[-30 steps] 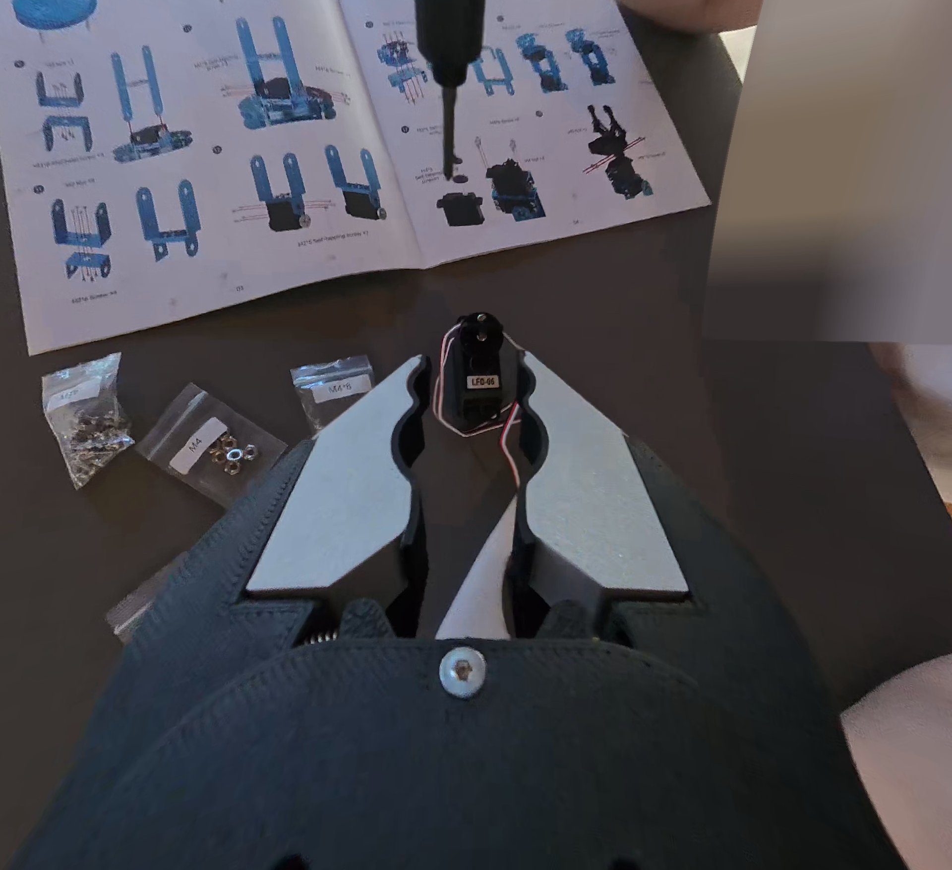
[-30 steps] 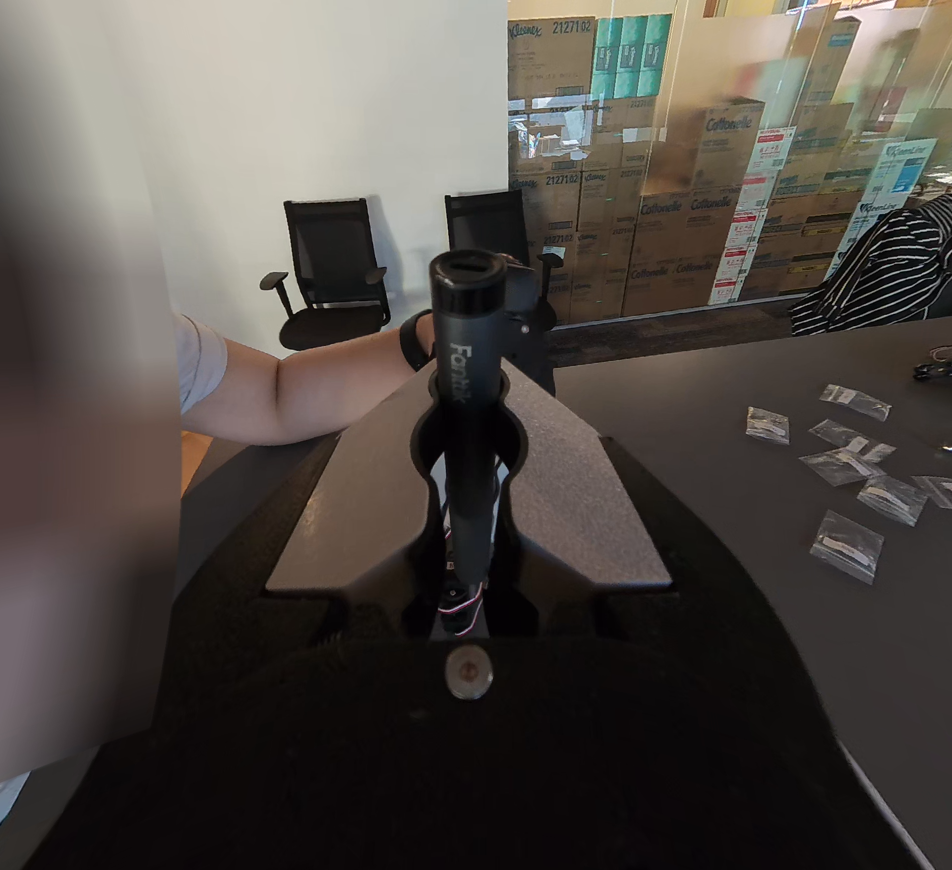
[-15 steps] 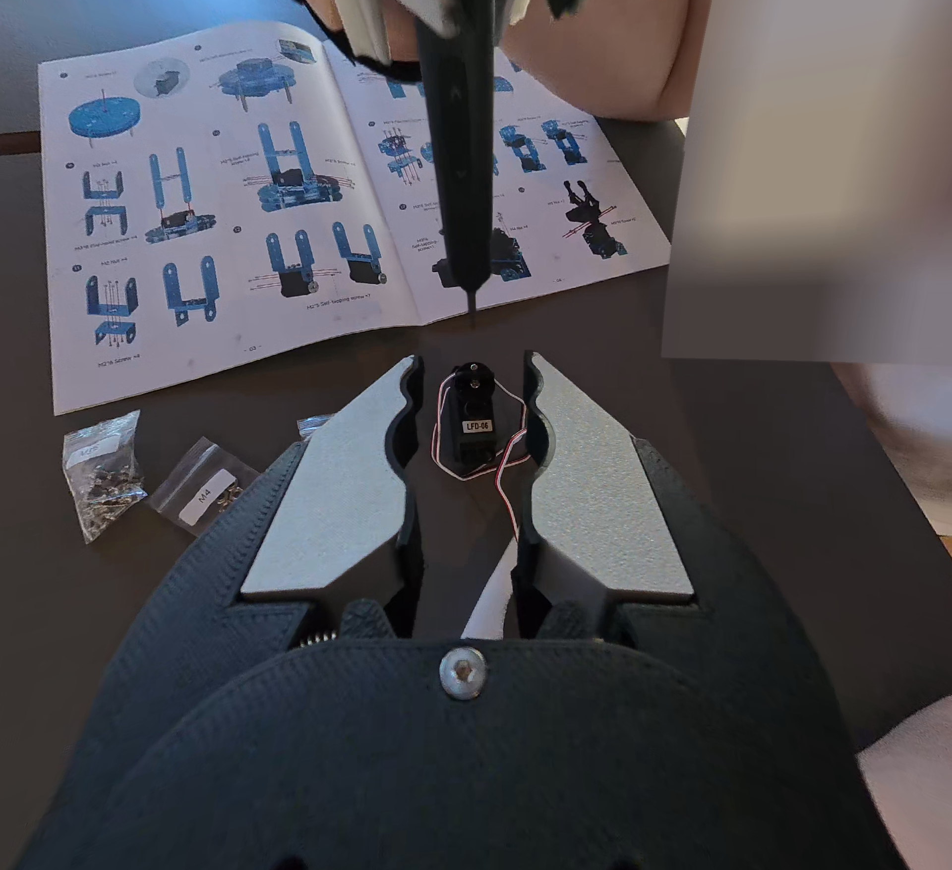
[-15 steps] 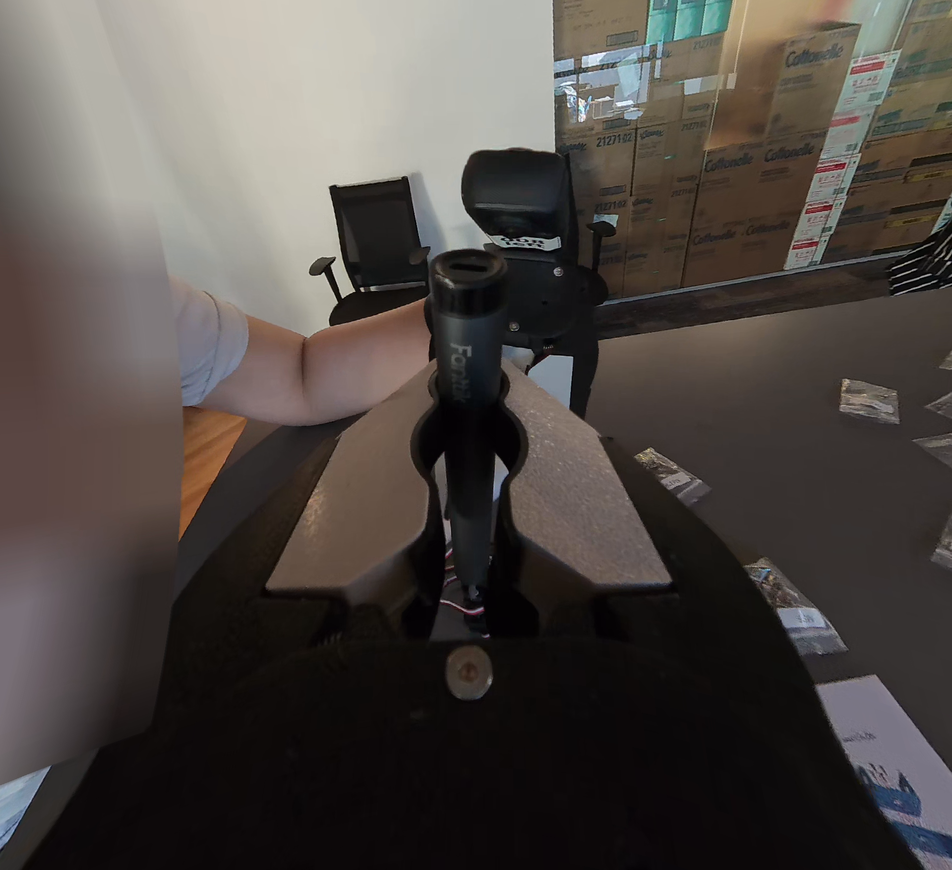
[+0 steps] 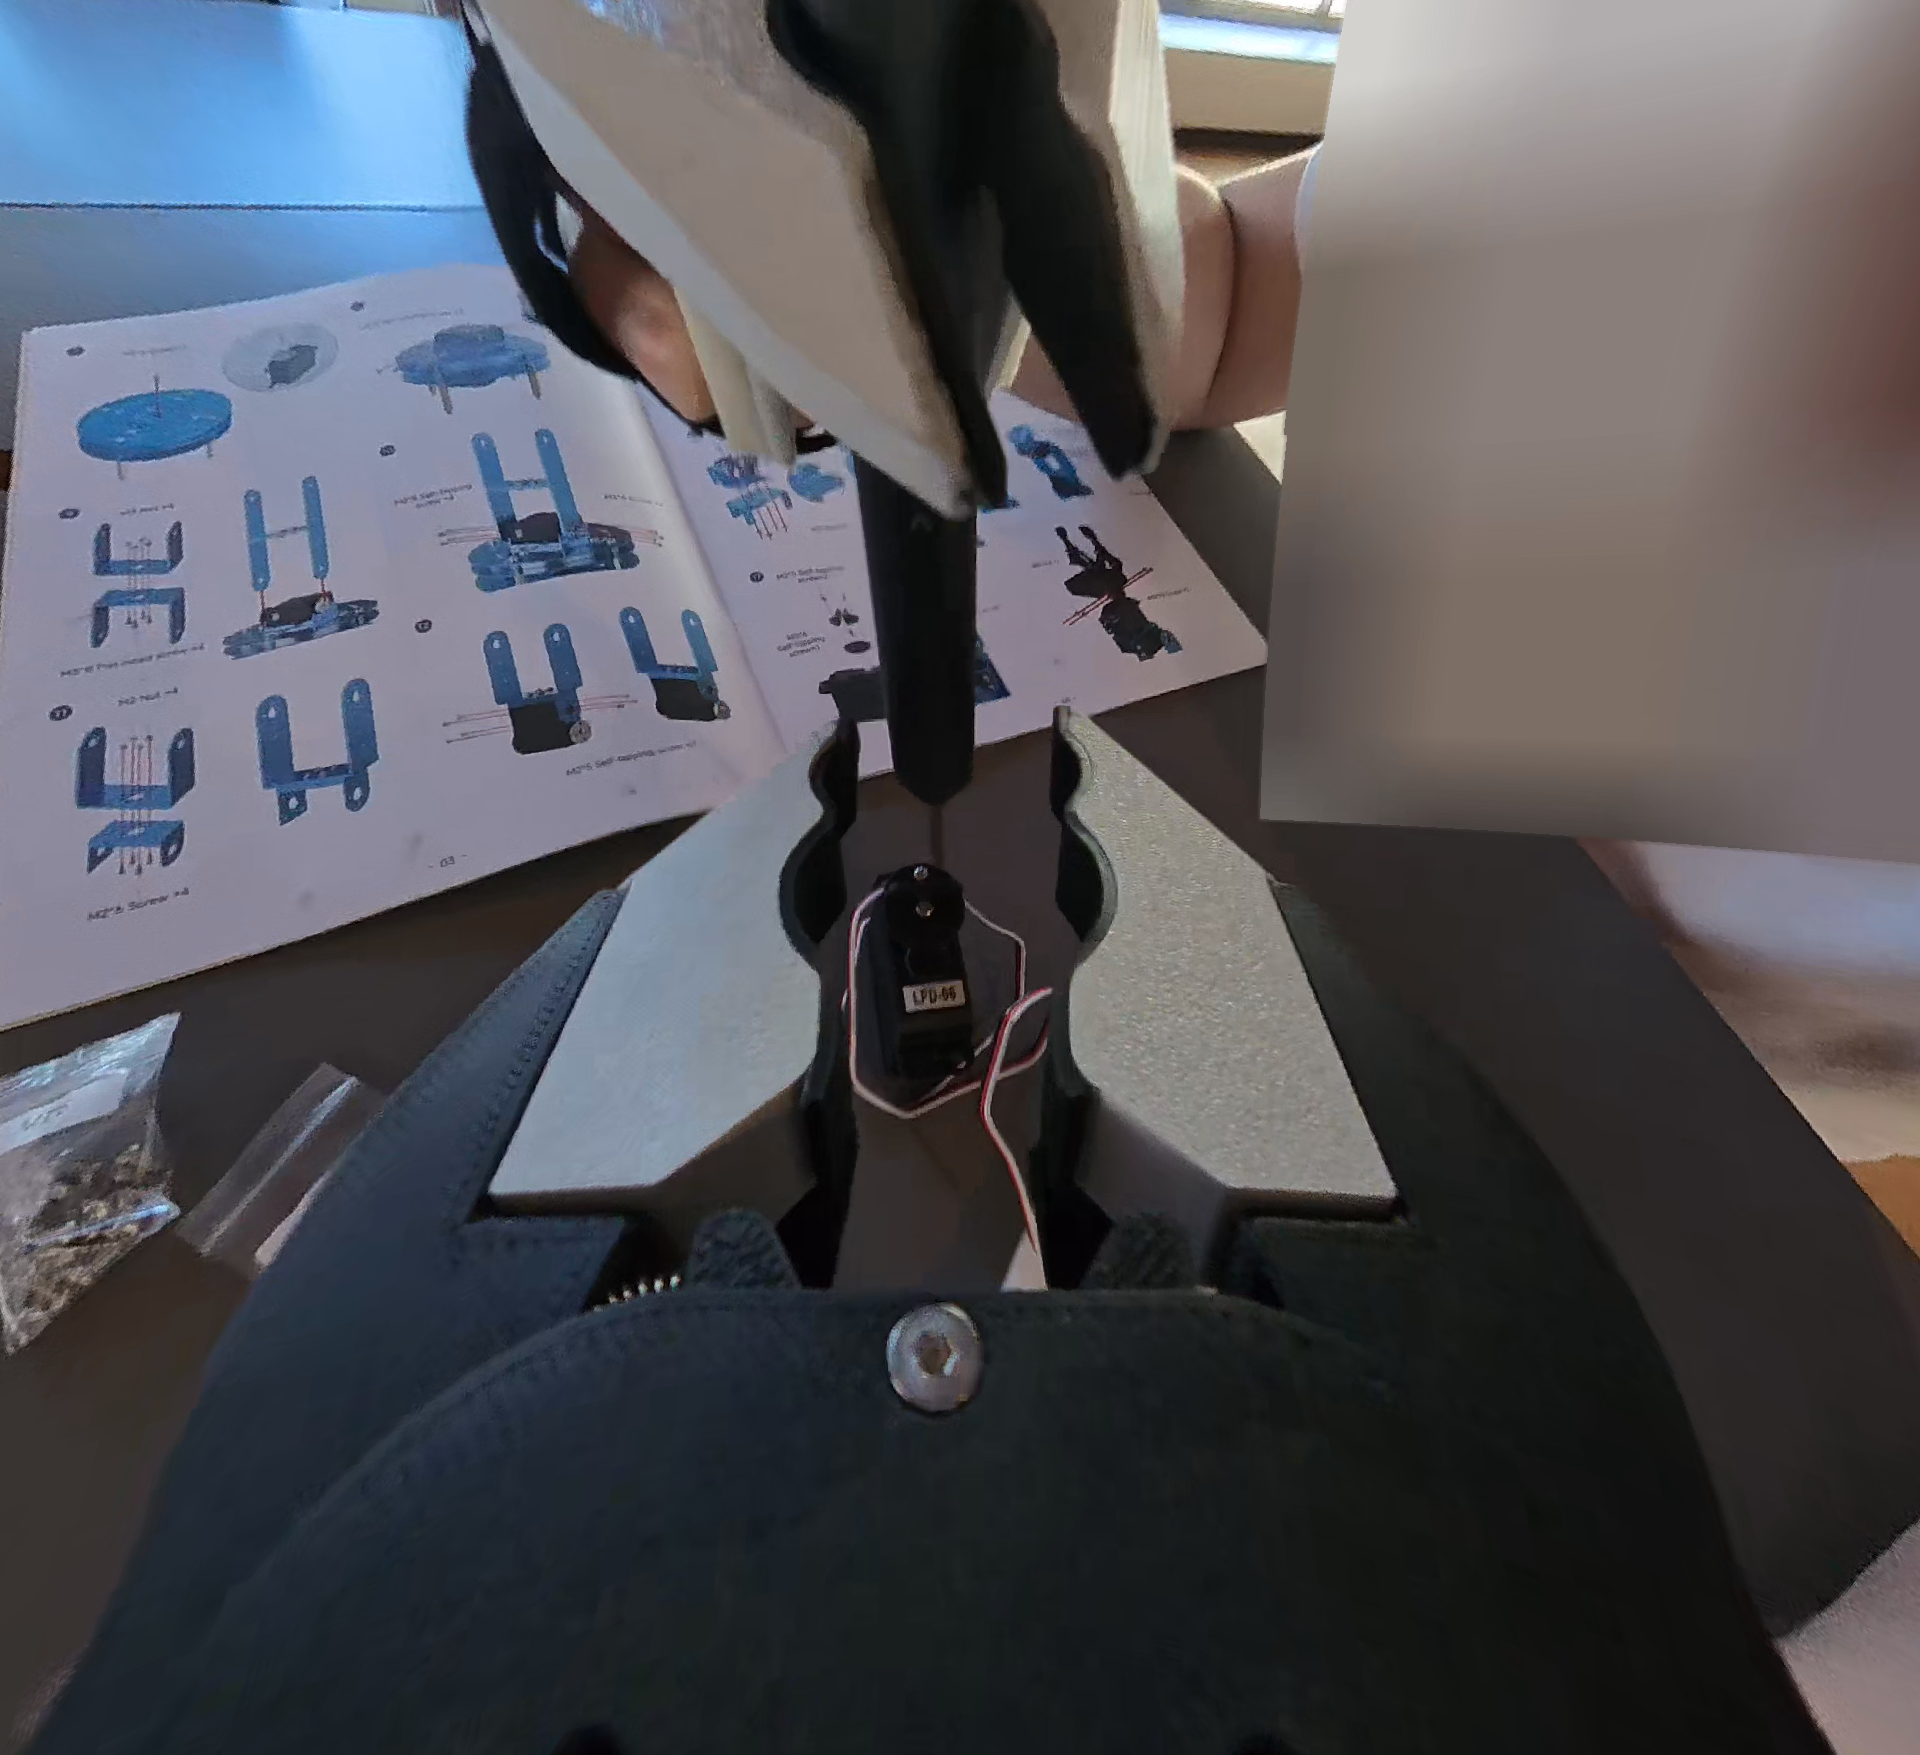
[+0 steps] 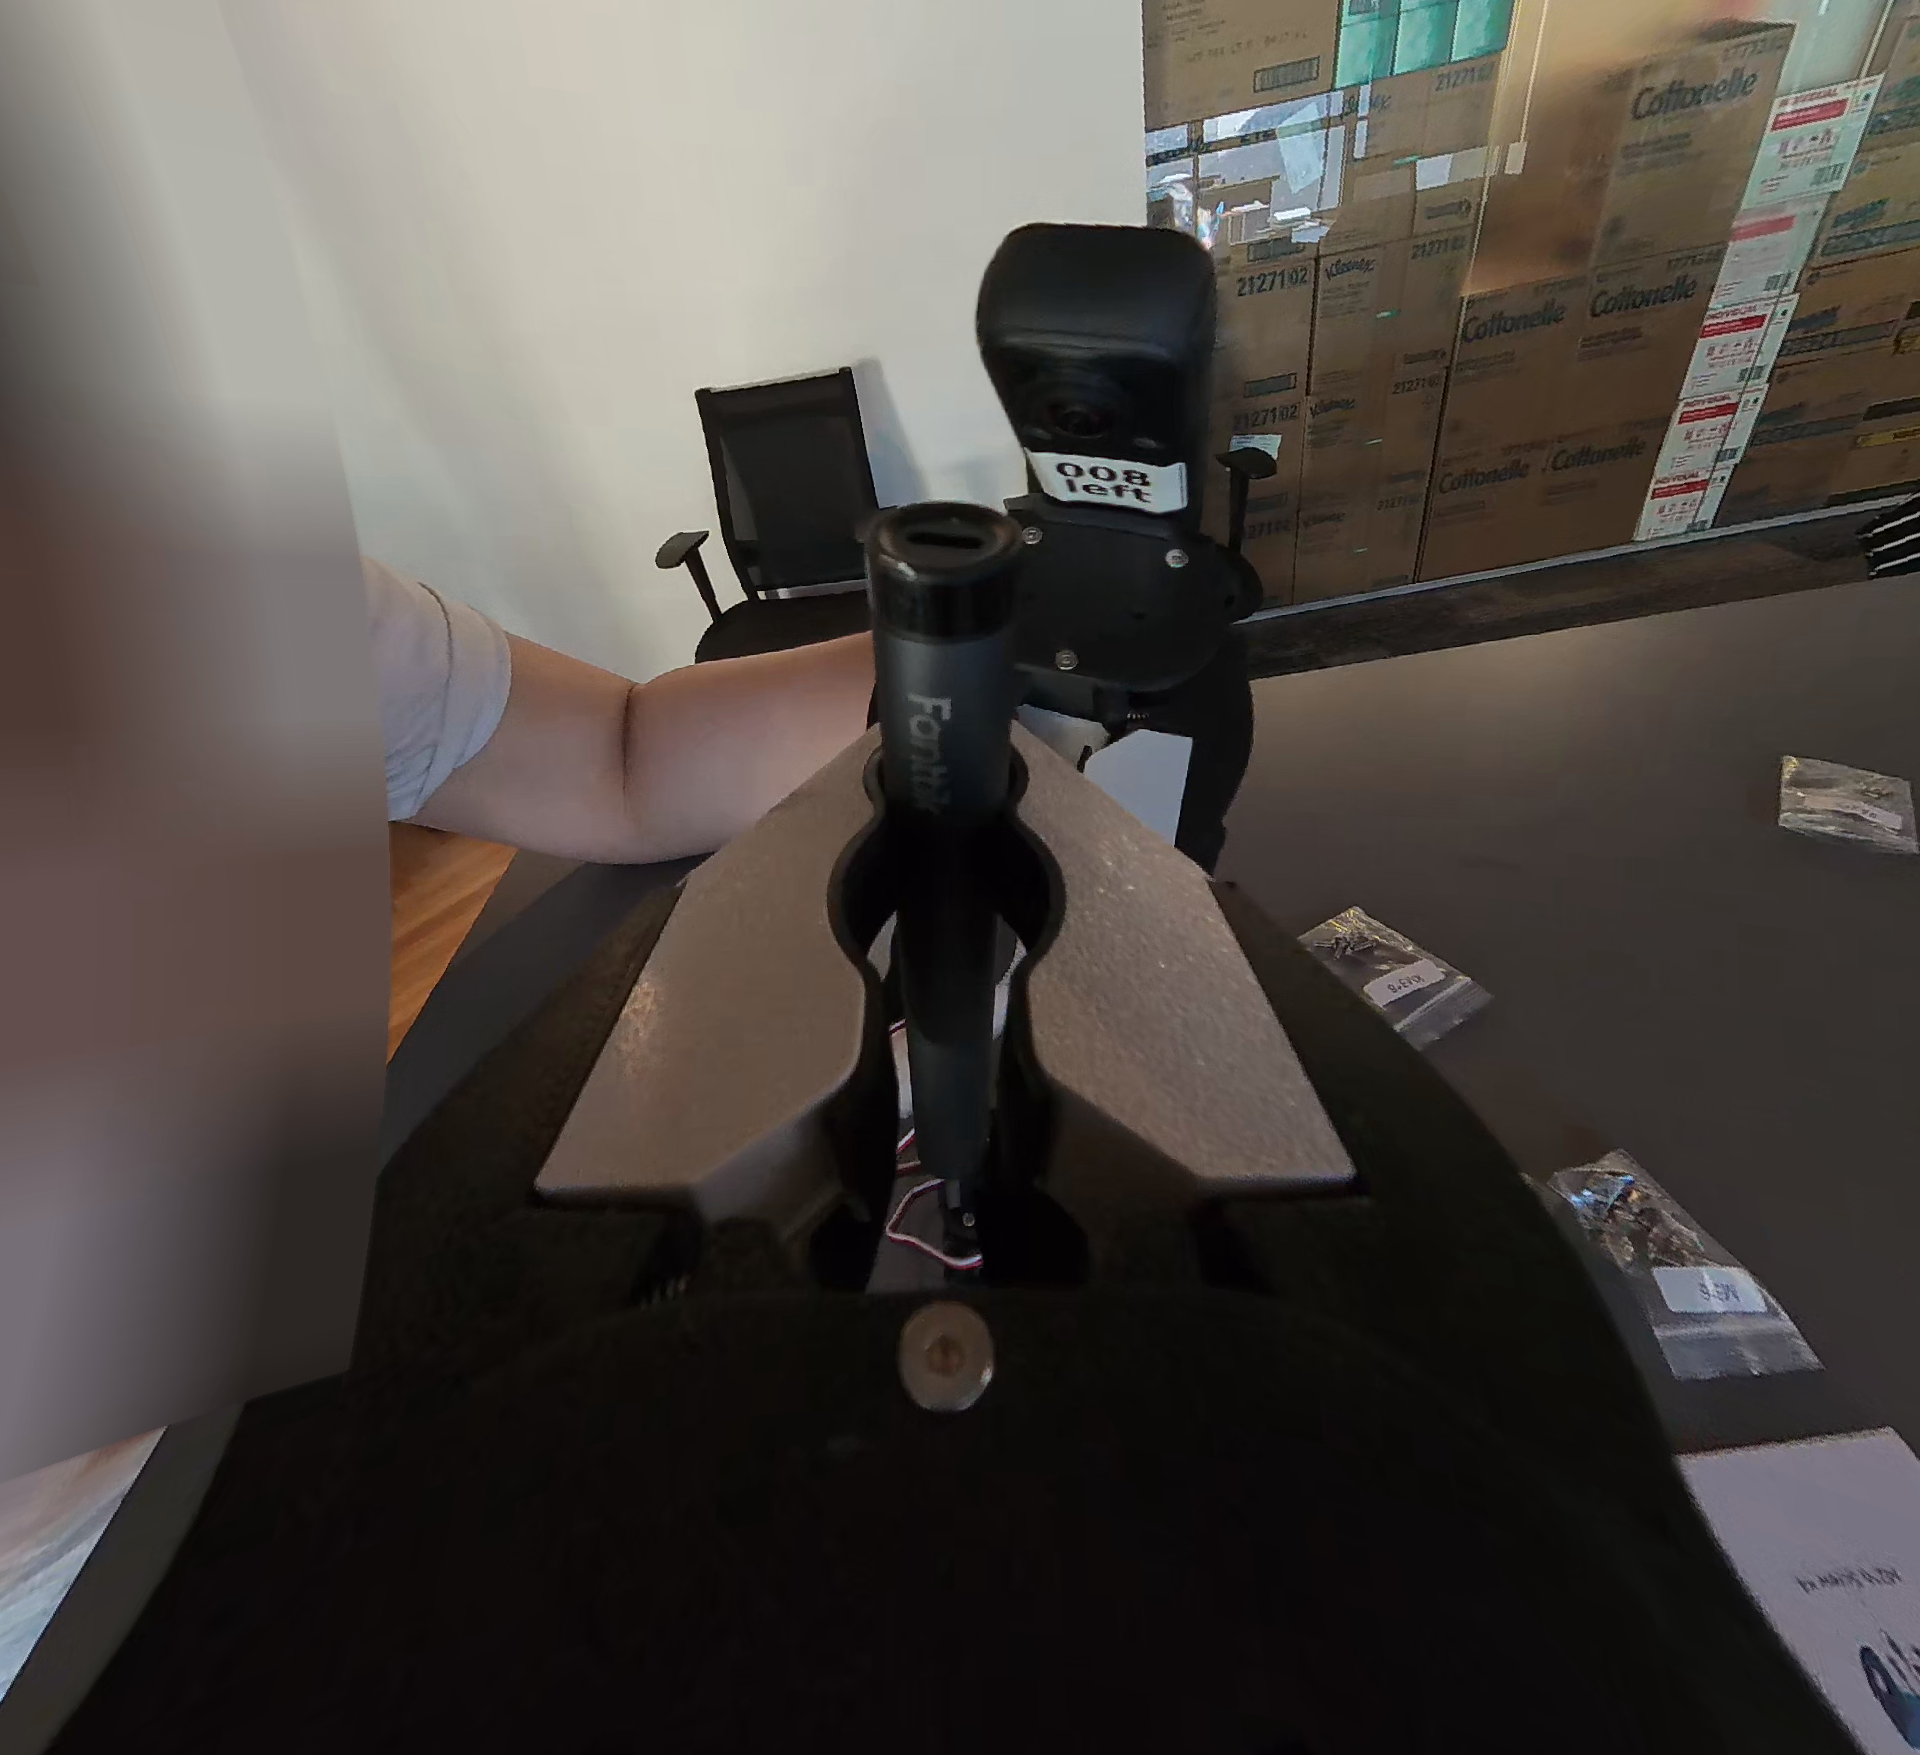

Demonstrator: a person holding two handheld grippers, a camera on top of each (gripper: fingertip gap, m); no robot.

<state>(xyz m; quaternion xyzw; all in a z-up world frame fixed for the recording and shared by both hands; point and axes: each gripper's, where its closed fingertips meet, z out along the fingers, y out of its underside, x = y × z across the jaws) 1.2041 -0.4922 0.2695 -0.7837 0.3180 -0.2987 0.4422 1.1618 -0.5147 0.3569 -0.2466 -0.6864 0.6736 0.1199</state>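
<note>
My left gripper (image 5: 951, 729) is open on the dark table (image 5: 1558, 1030), its fingers either side of a small black servo (image 5: 925, 988) with white and red wires. The servo lies between the fingers, apart from both pads. My right gripper (image 6: 945, 760) is shut on a dark electric screwdriver (image 6: 940, 874), held upright with its bit pointing down. In the left wrist view the right gripper (image 5: 935, 334) hangs above, and the screwdriver (image 5: 920, 645) has its bit just above the servo's top. The servo (image 6: 961, 1227) shows low between the right fingers. The left gripper's body (image 6: 1112, 562) stands just behind.
An open instruction booklet (image 5: 364, 614) lies beyond the left gripper. Small bags of screws and nuts lie at the left (image 5: 73, 1165) and, in the right wrist view, to the right (image 6: 1392, 973) (image 6: 1683, 1269). A person's arm (image 6: 582, 749) reaches in. An office chair (image 6: 779, 500) stands behind. Tip to tip, the grippers are about 9 centimetres apart.
The right gripper brought the screwdriver from over the booklet toward me; its bit now sits just above the servo. The servo now sits deeper between the left fingers.
</note>
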